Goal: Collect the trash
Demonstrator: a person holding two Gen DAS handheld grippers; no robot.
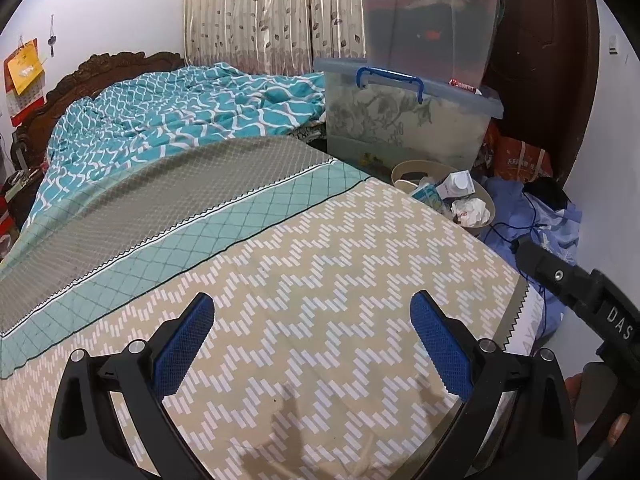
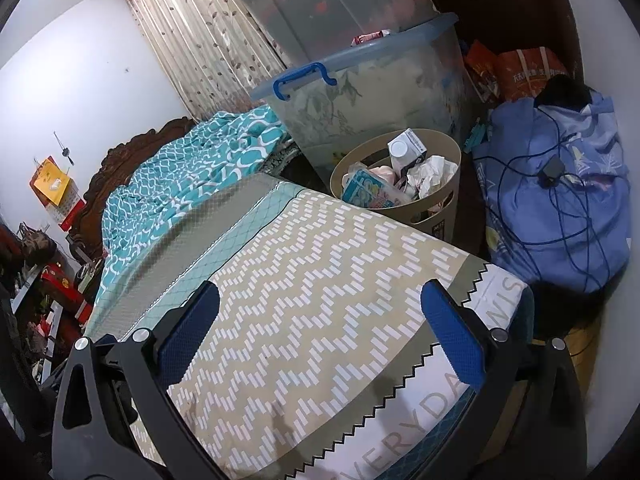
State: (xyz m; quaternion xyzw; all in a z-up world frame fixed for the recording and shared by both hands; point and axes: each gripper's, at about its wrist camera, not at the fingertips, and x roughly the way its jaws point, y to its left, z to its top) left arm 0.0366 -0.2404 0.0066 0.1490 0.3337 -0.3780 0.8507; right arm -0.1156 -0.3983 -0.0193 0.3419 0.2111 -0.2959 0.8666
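Note:
A beige waste basket (image 2: 436,200) stands on the floor beside the bed's far corner. It holds a white carton (image 2: 404,148), crumpled paper (image 2: 432,172) and a blue-and-pink wrapper (image 2: 368,192). In the left wrist view the basket (image 1: 486,196) shows past the bed edge with the same trash. My left gripper (image 1: 312,340) is open and empty above the zigzag-patterned bed sheet (image 1: 320,280). My right gripper (image 2: 320,328) is open and empty above the sheet (image 2: 312,280) near the bed's corner. The right gripper's body (image 1: 568,284) shows at the right of the left wrist view.
Two stacked clear storage bins (image 2: 360,92) stand behind the basket. A blue cloth bundle with cables (image 2: 560,200) lies on the floor to its right, with orange bags (image 2: 520,72) behind. A teal quilt (image 1: 168,116) covers the far bed half. A curtain (image 1: 260,16) hangs behind.

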